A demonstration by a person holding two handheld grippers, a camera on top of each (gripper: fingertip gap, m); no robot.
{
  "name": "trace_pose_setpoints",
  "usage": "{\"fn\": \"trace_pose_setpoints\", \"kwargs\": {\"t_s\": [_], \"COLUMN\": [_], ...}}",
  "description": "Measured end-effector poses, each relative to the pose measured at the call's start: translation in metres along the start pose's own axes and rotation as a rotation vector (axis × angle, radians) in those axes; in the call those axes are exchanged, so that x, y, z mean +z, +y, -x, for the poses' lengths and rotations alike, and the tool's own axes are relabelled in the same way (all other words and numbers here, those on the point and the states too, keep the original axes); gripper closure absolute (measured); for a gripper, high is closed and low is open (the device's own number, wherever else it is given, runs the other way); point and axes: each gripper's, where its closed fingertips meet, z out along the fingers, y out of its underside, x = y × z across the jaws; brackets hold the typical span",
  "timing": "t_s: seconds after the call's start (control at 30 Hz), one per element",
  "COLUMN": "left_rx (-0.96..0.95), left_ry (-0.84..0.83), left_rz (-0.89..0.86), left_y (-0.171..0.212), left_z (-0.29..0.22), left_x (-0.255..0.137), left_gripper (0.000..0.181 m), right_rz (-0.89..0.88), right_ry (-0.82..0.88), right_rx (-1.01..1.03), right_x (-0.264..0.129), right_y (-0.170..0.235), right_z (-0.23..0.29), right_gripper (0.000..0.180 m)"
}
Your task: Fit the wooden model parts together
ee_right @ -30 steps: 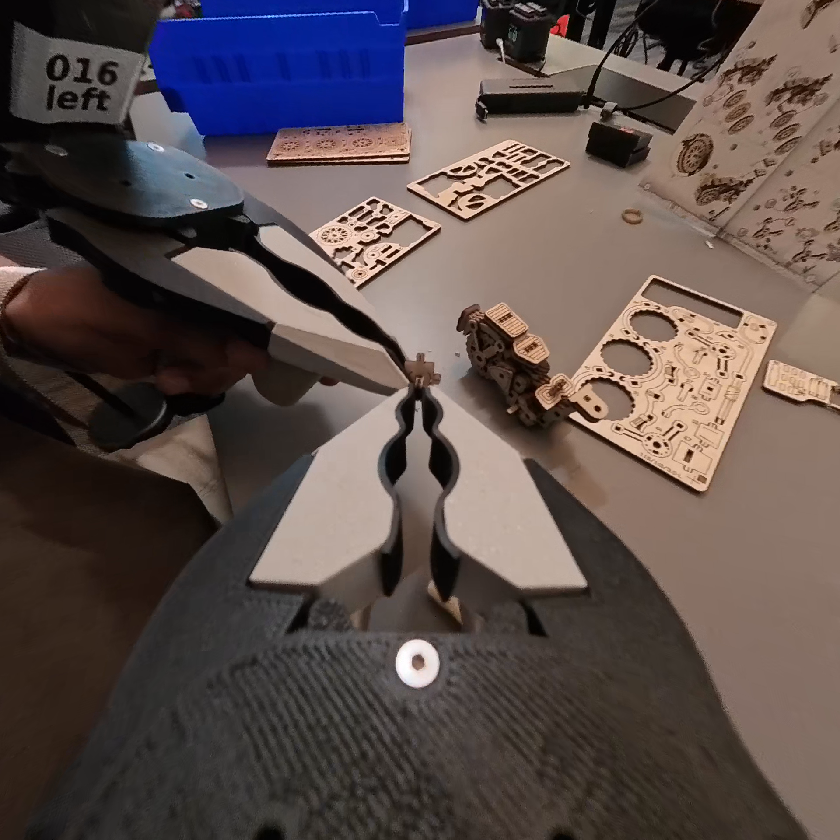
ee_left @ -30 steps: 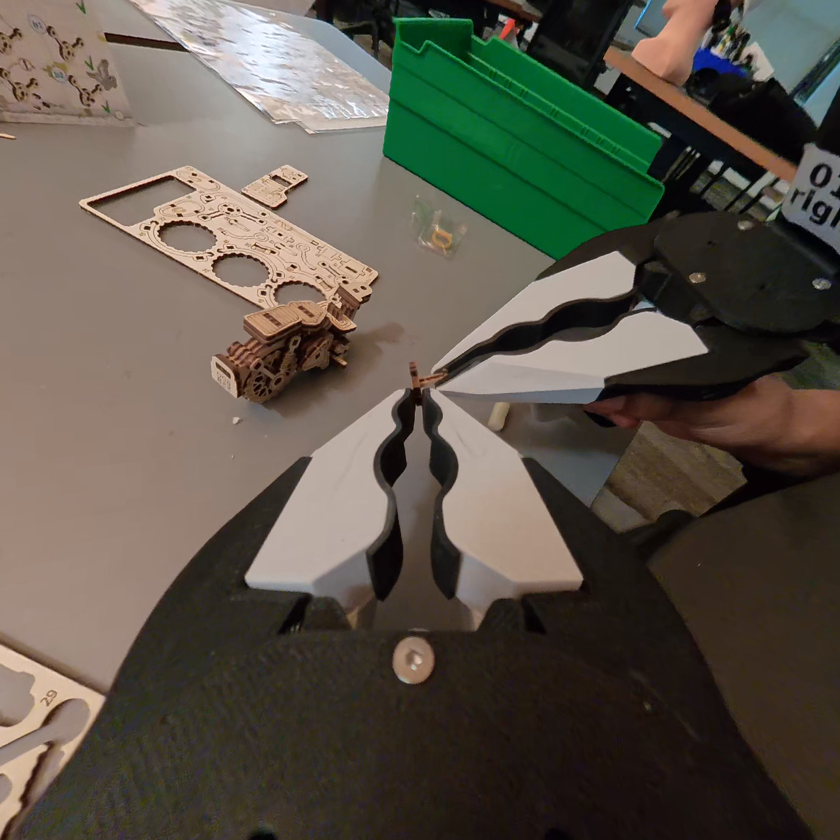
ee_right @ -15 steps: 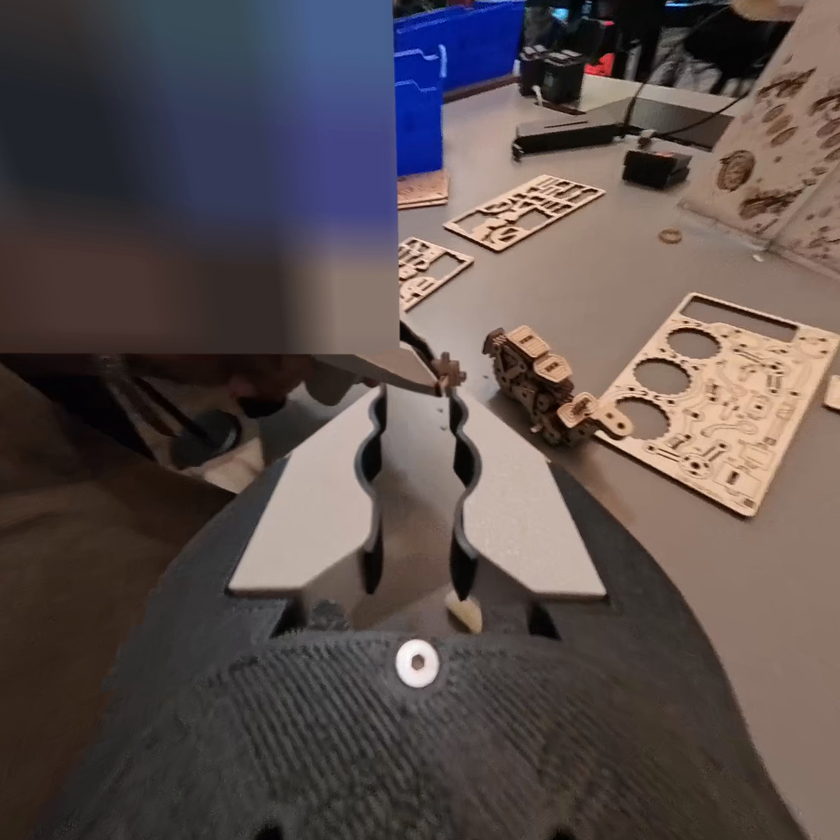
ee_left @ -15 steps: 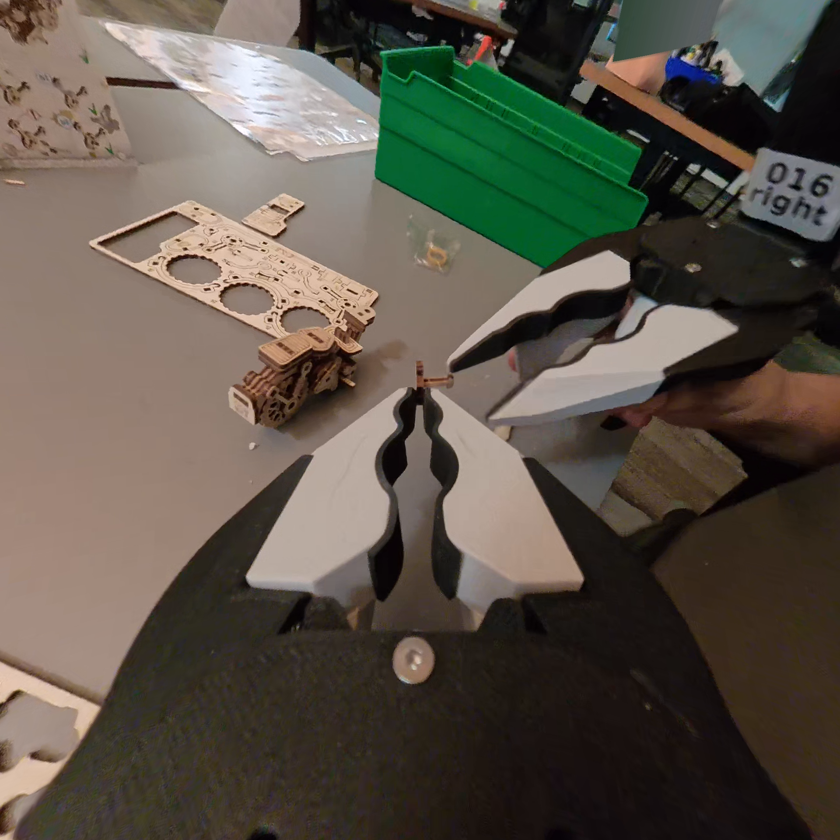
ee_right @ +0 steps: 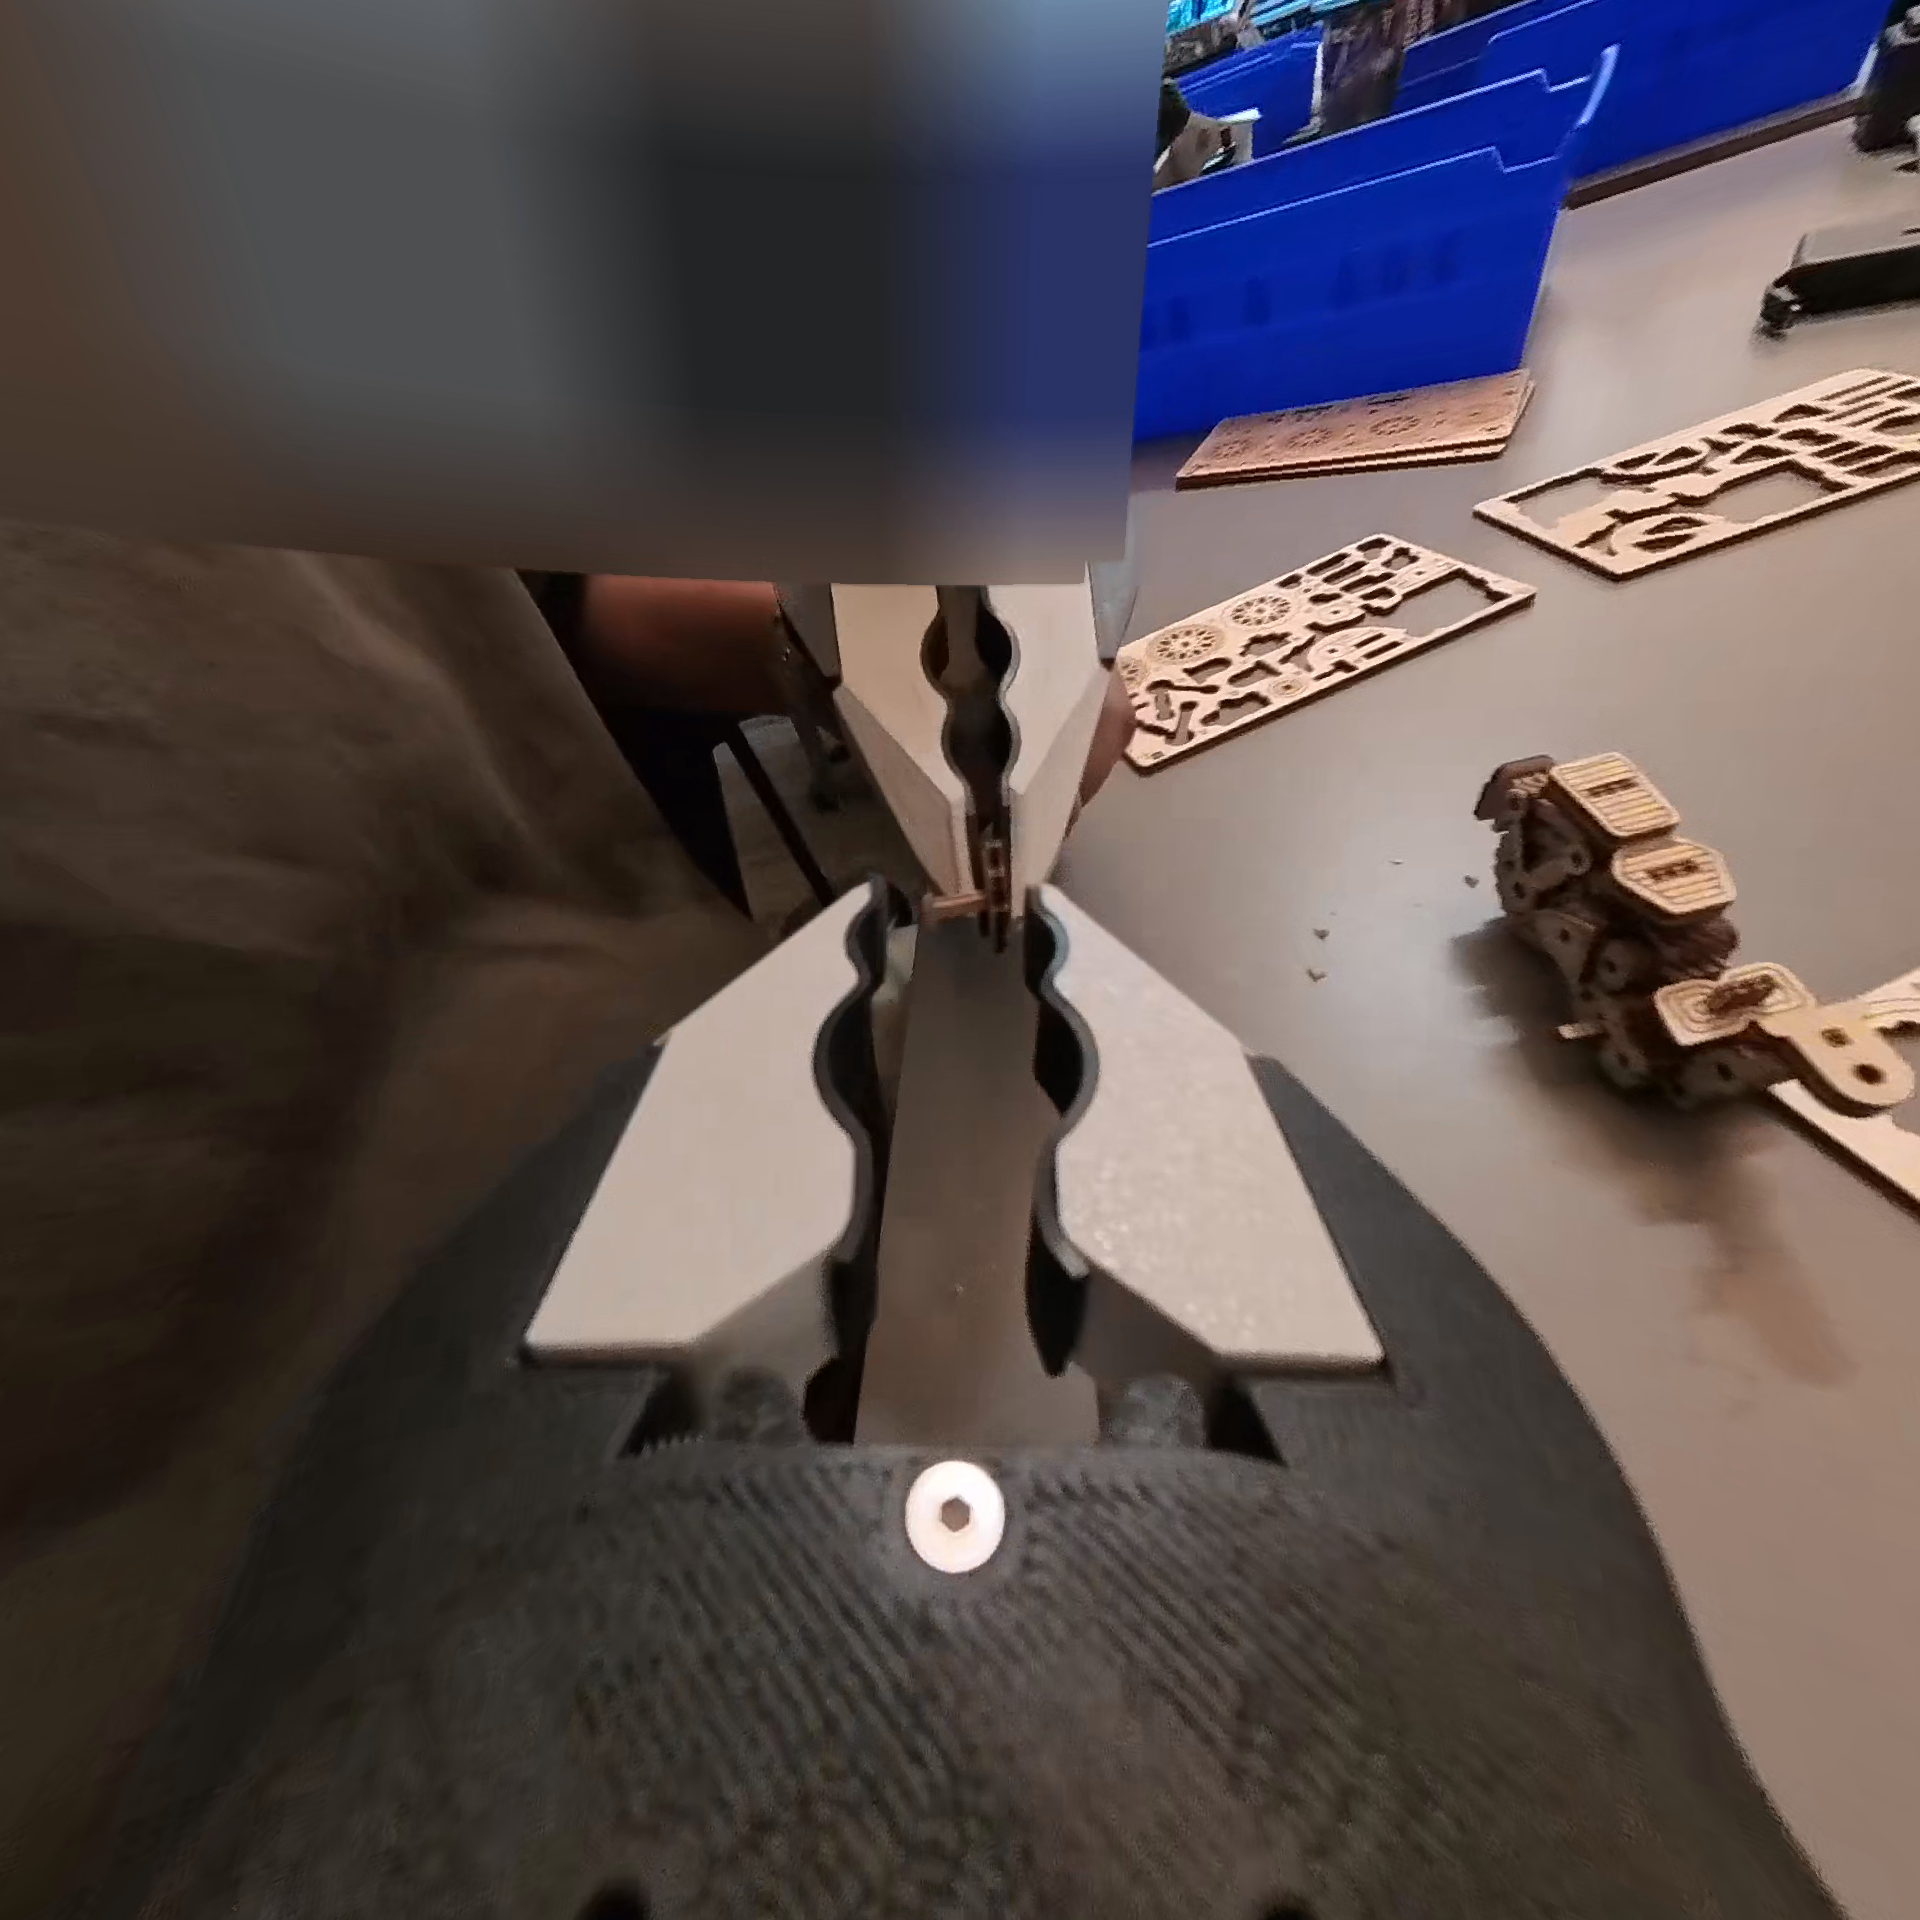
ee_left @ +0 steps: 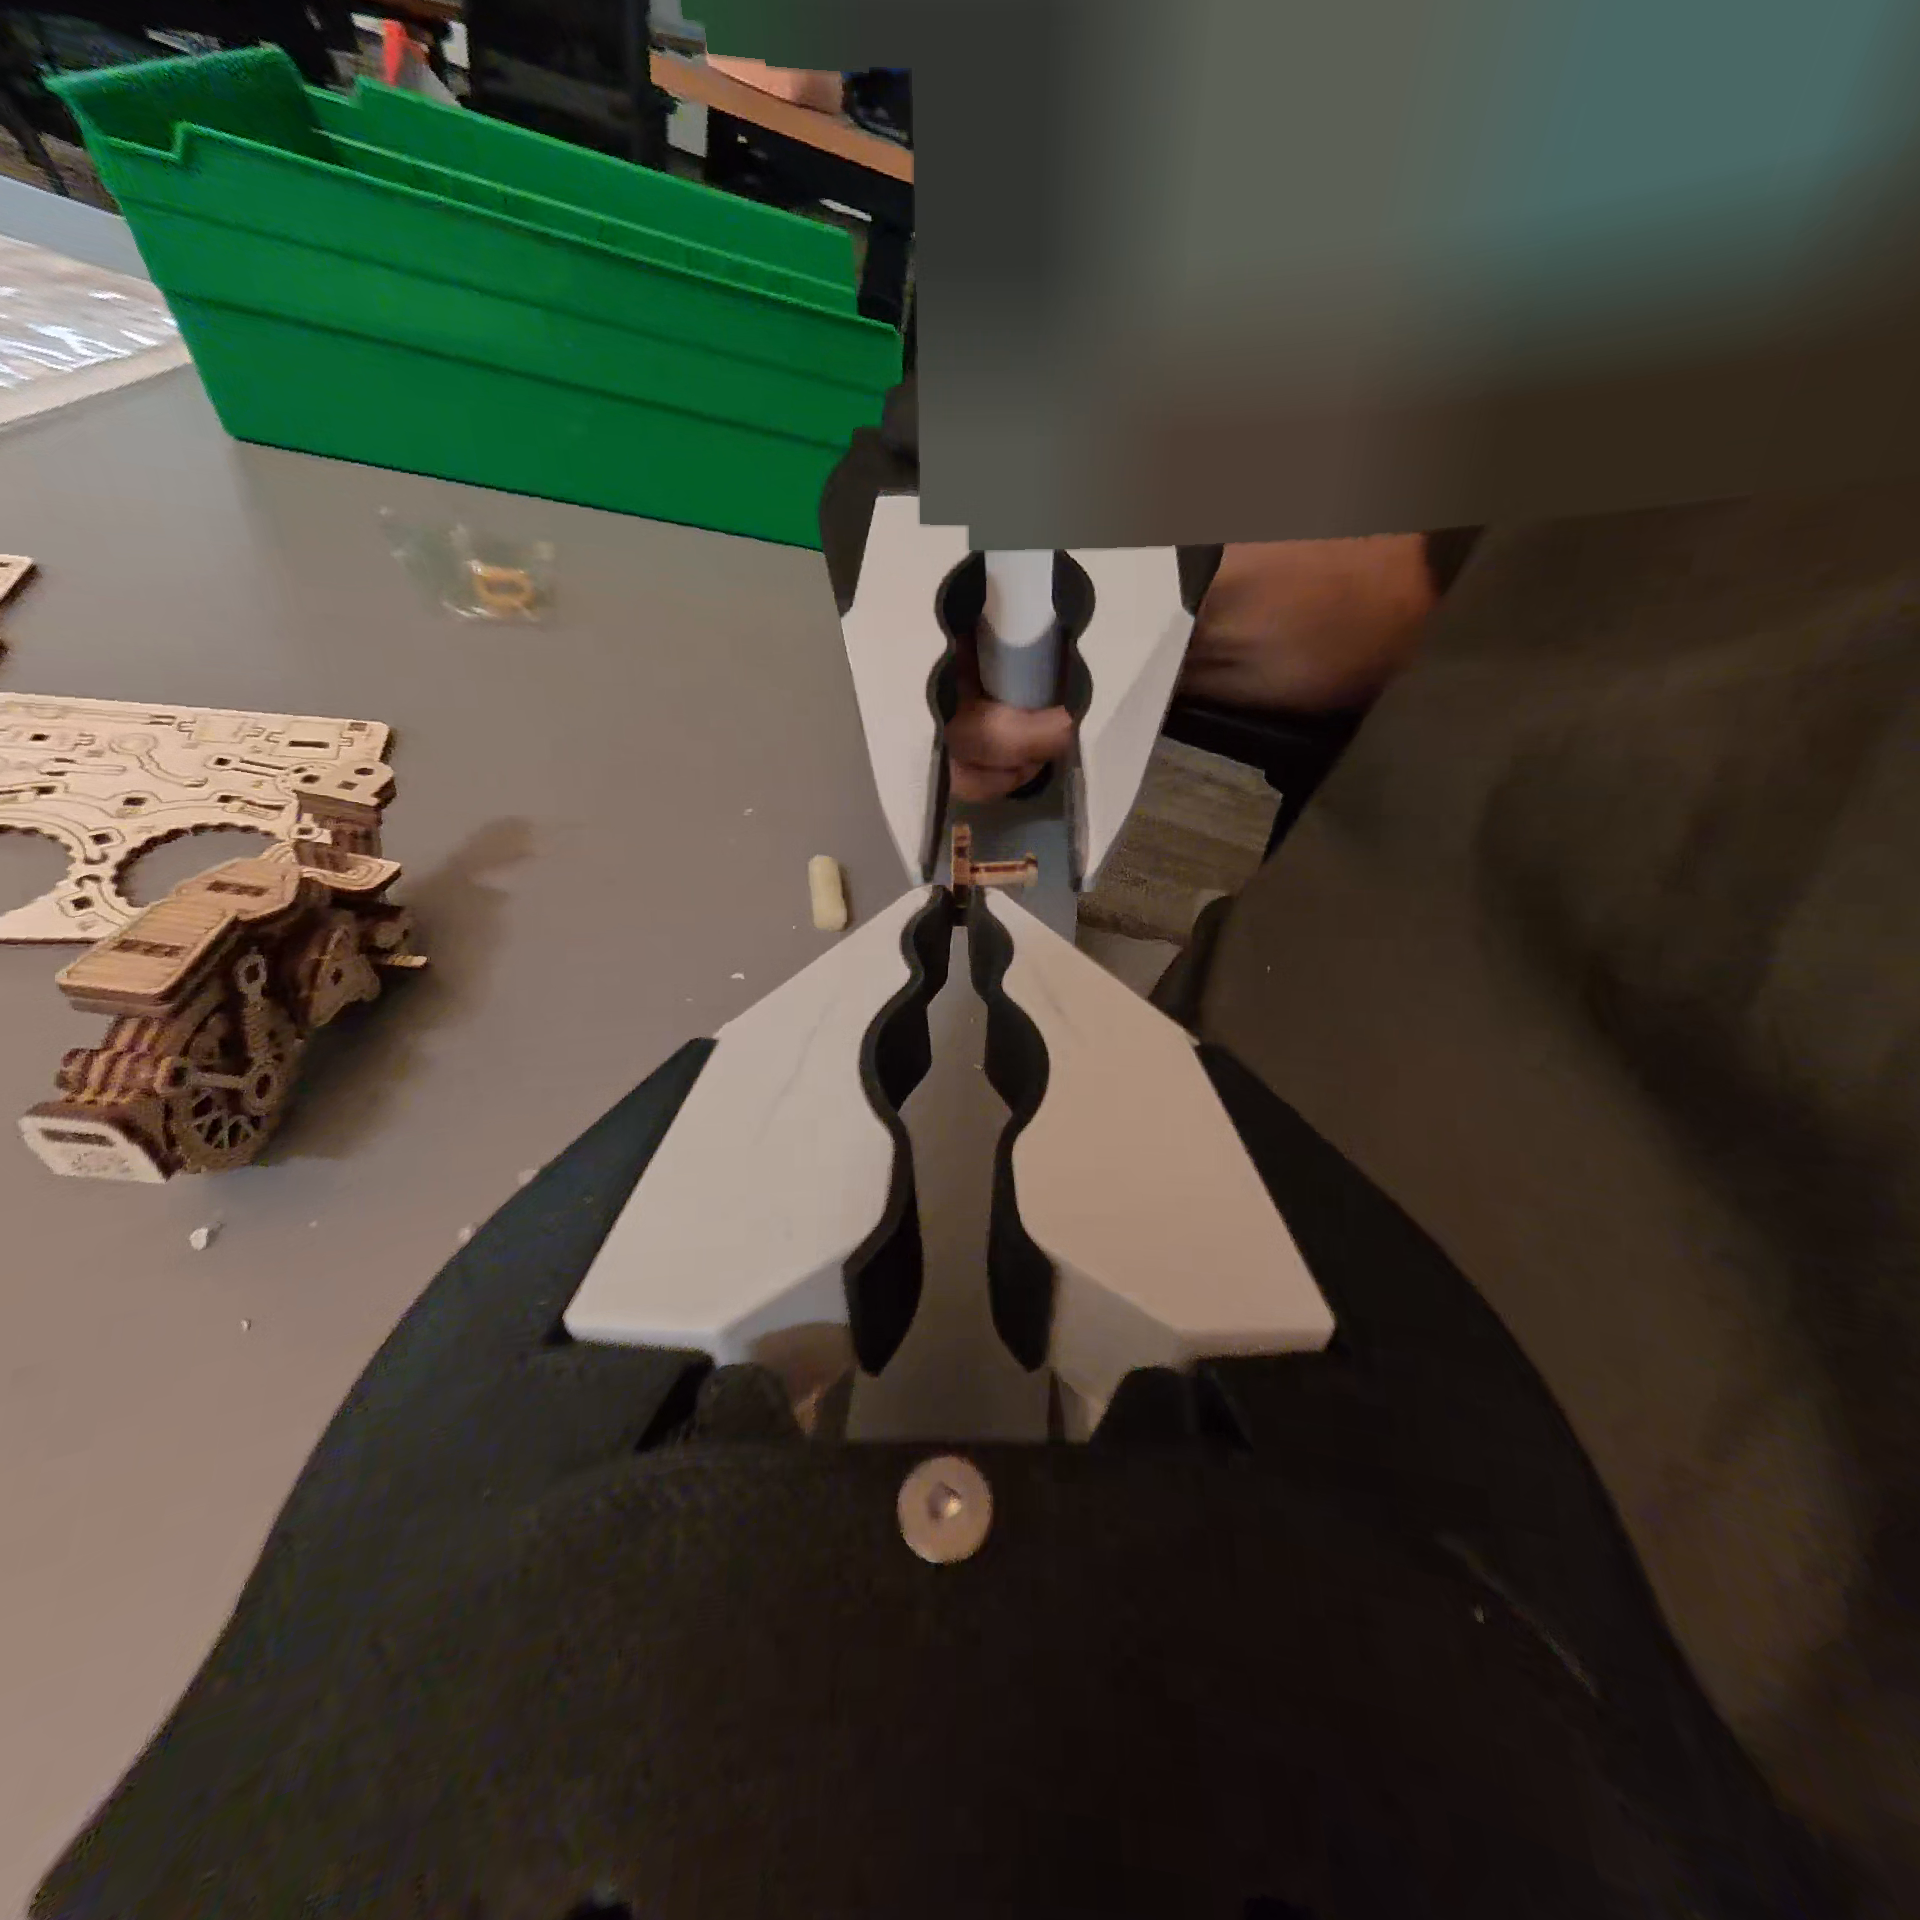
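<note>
My left gripper [ee_left: 961,906] is shut on a small wooden part [ee_left: 977,871] with a short peg sticking sideways. It holds the part above the table's near edge. My right gripper [ee_right: 956,904] is open and faces the left one tip to tip. The small part [ee_right: 971,902] sits between its spread fingertips, and I cannot tell if it touches them. In the left wrist view the right gripper [ee_left: 995,878] points straight at me. The partly built wooden model [ee_left: 208,997] stands on the grey table, also in the right wrist view [ee_right: 1621,935].
A cut-out wooden sheet [ee_left: 156,748] lies behind the model. More sheets [ee_right: 1320,644] [ee_right: 1704,488] and a stack [ee_right: 1361,426] lie farther off. A green bin [ee_left: 499,312] and a blue bin [ee_right: 1351,239] stand at the table's back. A small bag [ee_left: 499,587] and a white peg [ee_left: 826,888] lie loose.
My right gripper has opened and let go of the small part, then swung round to face the left gripper head-on. The left gripper still holds the part.
</note>
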Motion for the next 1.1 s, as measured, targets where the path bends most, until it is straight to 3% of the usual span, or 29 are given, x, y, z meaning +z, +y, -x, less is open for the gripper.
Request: {"fn": "trace_pose_setpoints", "kwargs": {"t_s": [0.13,0.87,1.1], "left_rx": [0.002,-0.028,-0.044], "left_ry": [0.019,0.037,0.038], "left_rz": [0.011,-0.026,-0.062], "left_y": [0.002,-0.003,-0.009], "left_z": [-0.004,-0.008,-0.008], "left_x": [0.001,0.002,0.000], "left_gripper": [0.181,0.181,0.161], "right_rz": [-0.003,0.013,-0.051], "right_ry": [-0.008,-0.021,0.007], "right_rx": [-0.017,-0.061,-0.023], "right_x": [-0.002,-0.004,-0.012], "right_y": [-0.001,0.001,-0.009], "right_z": [0.002,0.005,-0.003], "right_gripper": [0.166,0.167,0.166]}}
